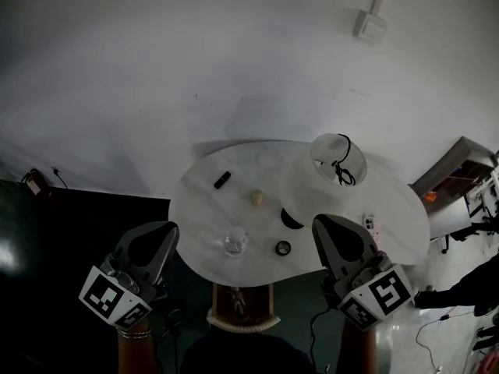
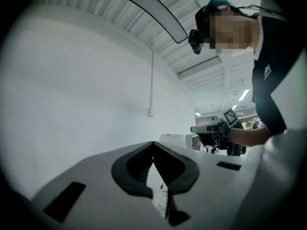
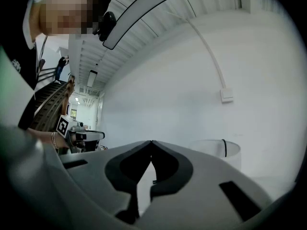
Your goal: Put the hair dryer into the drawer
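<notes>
A white round tub (image 1: 338, 162) stands at the back right of the white table (image 1: 203, 209), with a black cord hanging over its rim; I cannot make out a hair dryer or a drawer. My left gripper (image 1: 160, 236) hovers at the table's front left edge, jaws together with nothing between them, as the left gripper view (image 2: 153, 143) also shows. At the front right edge my right gripper (image 1: 327, 228) is likewise shut and empty (image 3: 152, 143). In the right gripper view the tub (image 3: 216, 150) lies ahead to the right.
On the table lie a small black object (image 1: 222, 179), a cream lump (image 1: 256, 197), a clear glass (image 1: 235, 242), a black round piece (image 1: 283, 248) and a white device (image 1: 369, 224). A white wall stands behind; a cart (image 1: 460, 170) sits at right.
</notes>
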The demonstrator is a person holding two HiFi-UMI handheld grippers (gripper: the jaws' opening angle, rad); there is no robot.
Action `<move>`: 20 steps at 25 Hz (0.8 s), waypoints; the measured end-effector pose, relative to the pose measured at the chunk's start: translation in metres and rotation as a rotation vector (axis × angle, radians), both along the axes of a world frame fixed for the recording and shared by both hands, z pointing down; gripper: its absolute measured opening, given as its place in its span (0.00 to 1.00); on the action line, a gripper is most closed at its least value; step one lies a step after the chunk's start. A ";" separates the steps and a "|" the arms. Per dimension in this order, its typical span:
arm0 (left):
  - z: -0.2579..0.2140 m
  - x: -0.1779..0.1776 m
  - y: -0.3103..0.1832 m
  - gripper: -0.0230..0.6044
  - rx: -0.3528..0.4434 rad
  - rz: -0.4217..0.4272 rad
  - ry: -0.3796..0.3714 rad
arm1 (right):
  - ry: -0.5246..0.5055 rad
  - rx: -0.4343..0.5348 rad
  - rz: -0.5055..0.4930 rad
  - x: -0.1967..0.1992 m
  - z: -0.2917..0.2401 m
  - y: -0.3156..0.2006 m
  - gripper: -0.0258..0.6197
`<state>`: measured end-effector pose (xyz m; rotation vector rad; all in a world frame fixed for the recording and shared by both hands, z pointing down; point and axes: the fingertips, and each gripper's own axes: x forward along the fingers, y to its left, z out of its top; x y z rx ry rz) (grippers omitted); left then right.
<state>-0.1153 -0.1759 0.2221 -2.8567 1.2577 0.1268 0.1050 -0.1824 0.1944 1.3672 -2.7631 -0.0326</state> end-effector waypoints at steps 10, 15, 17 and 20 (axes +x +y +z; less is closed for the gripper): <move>0.000 0.001 0.001 0.05 0.003 0.000 -0.007 | -0.002 -0.001 -0.004 0.000 0.000 0.000 0.07; -0.002 0.001 0.001 0.05 0.003 0.001 -0.015 | -0.011 0.000 -0.015 -0.004 -0.002 0.001 0.07; -0.001 0.001 0.001 0.05 0.001 -0.001 -0.014 | -0.011 -0.001 -0.019 -0.005 -0.002 0.001 0.07; 0.001 0.000 0.003 0.05 -0.005 -0.005 -0.016 | -0.004 0.000 -0.025 -0.007 -0.002 0.003 0.07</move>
